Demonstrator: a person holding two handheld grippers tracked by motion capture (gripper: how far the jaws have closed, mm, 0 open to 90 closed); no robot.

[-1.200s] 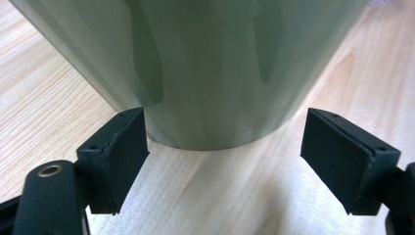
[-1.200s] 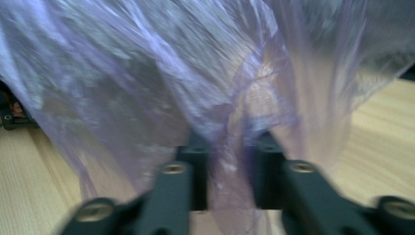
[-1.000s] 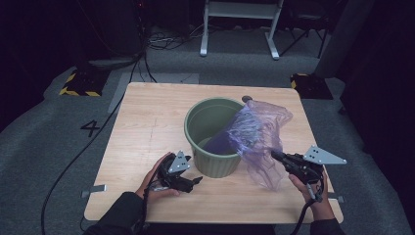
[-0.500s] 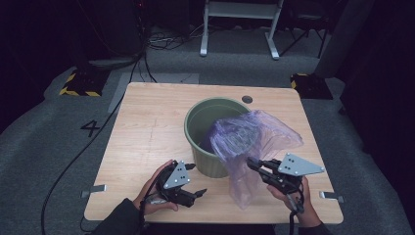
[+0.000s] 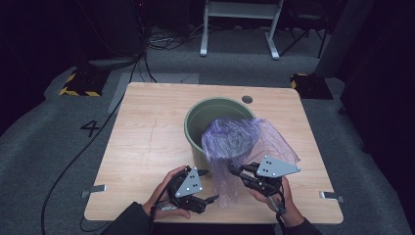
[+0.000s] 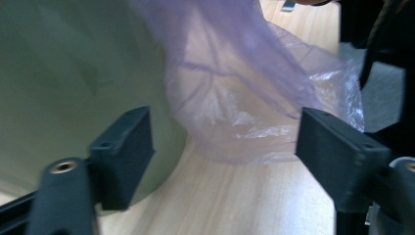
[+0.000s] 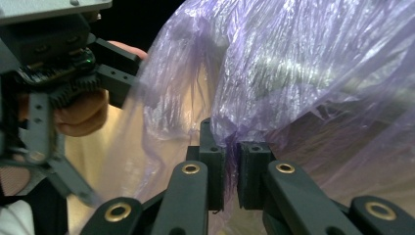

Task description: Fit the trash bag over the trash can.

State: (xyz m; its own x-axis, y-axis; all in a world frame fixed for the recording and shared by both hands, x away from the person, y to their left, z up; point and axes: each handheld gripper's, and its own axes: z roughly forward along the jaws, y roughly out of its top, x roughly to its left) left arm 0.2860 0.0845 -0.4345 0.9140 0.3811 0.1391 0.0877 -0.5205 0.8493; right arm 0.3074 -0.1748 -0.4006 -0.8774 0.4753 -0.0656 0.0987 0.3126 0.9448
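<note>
Two sets of tongs work near the front edge of the counter (image 5: 147, 147). The right tongs (image 7: 226, 169) are pressed together on a gathered fold of the purple plastic bag (image 7: 303, 63); in the right gripper view the thin film is pinched flat between the two black pads and fans up and outward from them. In the high view these right tongs (image 5: 234, 169) sit just in front of the green bin (image 5: 195, 128), held by the person's right hand (image 5: 276, 198), with the grey three-cornered plate on top.

The left tongs (image 6: 222, 147) are spread wide, and their jaws have just been closing a little (nothing is pressed between them). In the left gripper view the lower hem of the bag (image 6: 235, 98) hangs in the gap between the pads without touching either, and the bin's curved wall (image 6: 58, 73) stands just behind one pad. In the high view the left tongs (image 5: 209, 185) lie low beside the bin's front, gripped by the left hand (image 5: 166, 196).

The bag (image 5: 244, 142) drapes over the bin's near right rim, partly inside it and partly spilling down the outside onto the counter between the two tongs. The bin stands upright near the middle of the counter.
</note>
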